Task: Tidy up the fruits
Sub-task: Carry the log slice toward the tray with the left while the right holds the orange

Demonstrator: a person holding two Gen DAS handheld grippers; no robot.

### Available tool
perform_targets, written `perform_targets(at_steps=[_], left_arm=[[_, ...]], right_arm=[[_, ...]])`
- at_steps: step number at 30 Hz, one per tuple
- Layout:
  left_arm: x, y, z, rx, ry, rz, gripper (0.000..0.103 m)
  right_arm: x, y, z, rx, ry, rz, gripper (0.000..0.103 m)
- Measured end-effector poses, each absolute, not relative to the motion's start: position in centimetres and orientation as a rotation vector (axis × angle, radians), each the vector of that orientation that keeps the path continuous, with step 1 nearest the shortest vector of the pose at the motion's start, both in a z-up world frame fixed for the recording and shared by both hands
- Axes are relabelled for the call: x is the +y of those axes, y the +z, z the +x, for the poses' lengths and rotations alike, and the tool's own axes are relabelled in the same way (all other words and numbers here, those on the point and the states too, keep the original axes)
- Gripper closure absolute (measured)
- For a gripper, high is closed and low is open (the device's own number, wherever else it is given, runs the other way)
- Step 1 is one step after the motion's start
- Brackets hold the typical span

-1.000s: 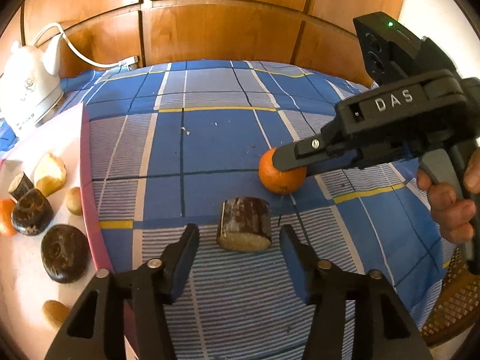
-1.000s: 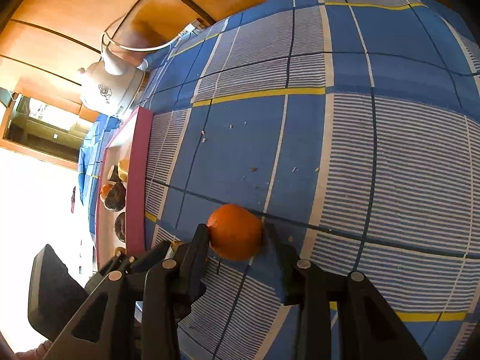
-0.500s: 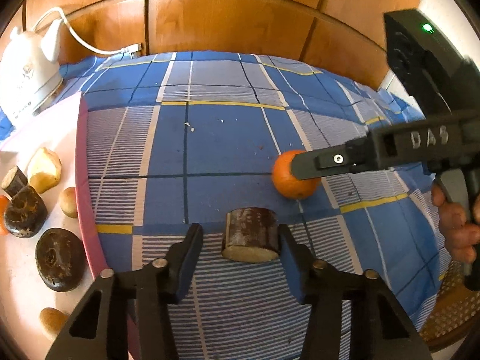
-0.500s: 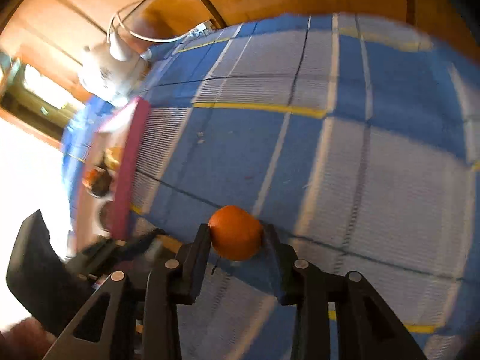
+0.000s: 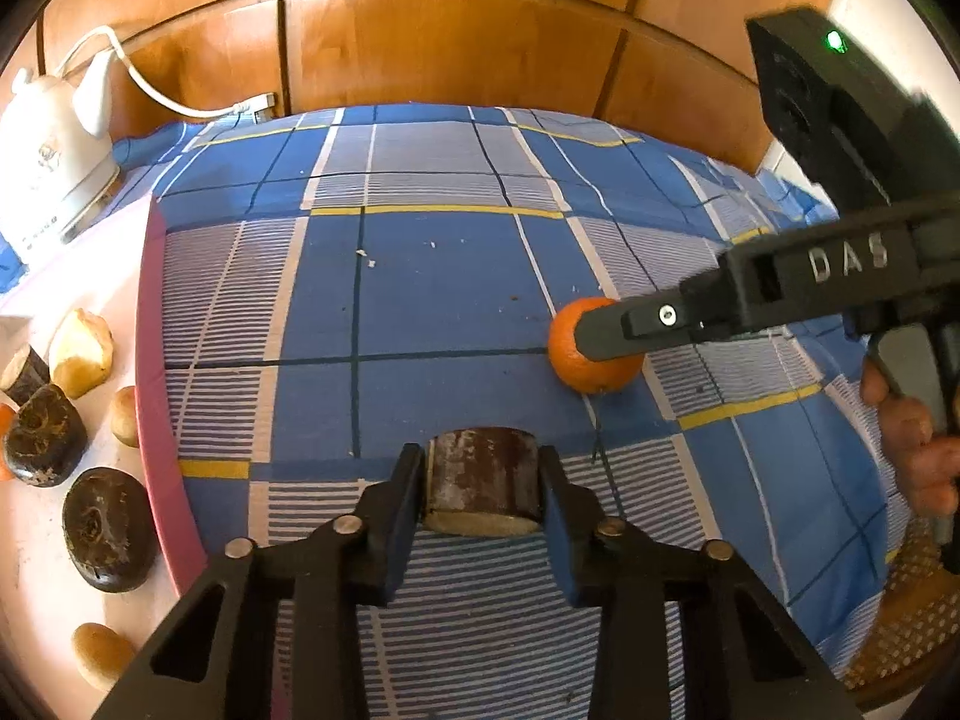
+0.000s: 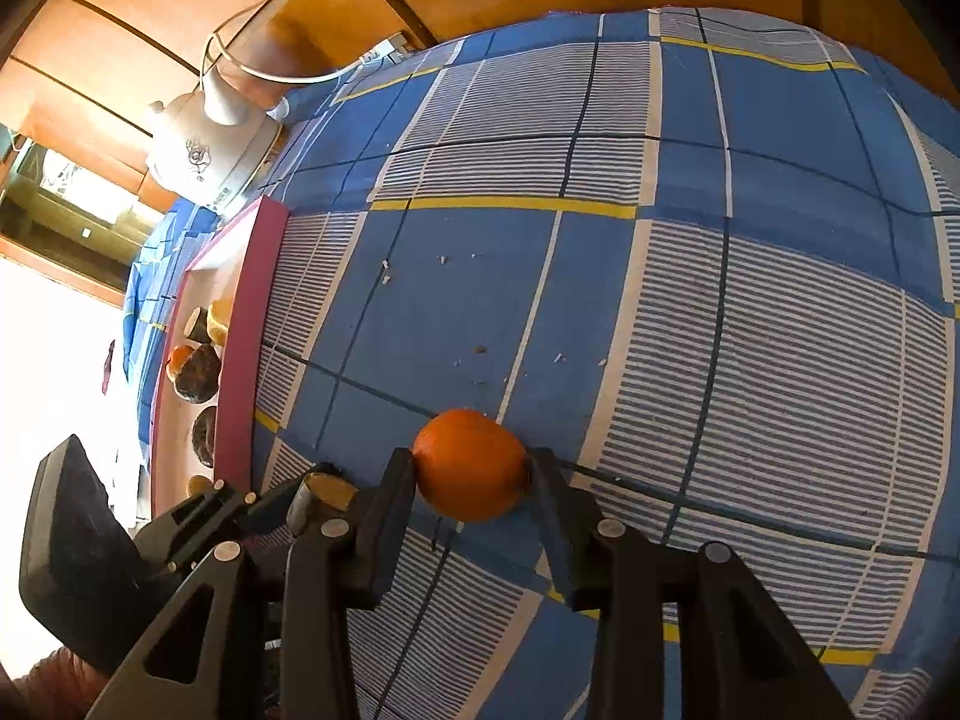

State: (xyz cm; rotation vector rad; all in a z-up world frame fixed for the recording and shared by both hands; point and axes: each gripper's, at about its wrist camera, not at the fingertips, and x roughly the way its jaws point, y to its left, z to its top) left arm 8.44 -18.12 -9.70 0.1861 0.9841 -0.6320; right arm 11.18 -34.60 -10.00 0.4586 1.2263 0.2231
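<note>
left gripper [image 5: 480, 489]: jaws have just been closing and now both pads press the sides of the brown cut cylinder piece [image 5: 483, 486], which was standing free between wider fingers a second ago. the piece rests on the blue checked cloth [image 5: 432, 300], near edge of the left wrist view, flat cut face toward the camera. reading: grasp made, not yet lifted.

right gripper [image 6: 471, 474]: pinching the orange [image 6: 471, 465], pads on both its sides; the jaws have just eased a little wider, yet the fruit is still touched on both sides. orange sits on the cloth, right of and beyond the brown piece.

meaning for the task: both loose items are gripped together; likely next is carrying them left to the pink-rimmed tray [image 5: 153, 360], where dark and pale pieces already lie.

hard to tell: what fruit the brown piece is; whether either item has left the cloth. tray is cut off at the left edge and washed out by glare. white kettle [image 5: 51, 168] far left, partly cropped. only the fingers of the person's right hand [image 5: 918, 456] show.
</note>
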Motion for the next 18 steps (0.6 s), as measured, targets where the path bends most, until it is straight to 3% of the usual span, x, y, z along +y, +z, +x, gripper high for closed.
perform_targets(at_steps=[18], left_arm=[[-18.1, -9.5, 7.4, 0.969, -0.571, 0.194, 0.067]], right_arm=[[-33.6, -9.6, 11.1, 1.199, 0.217, 0.359, 0.065]])
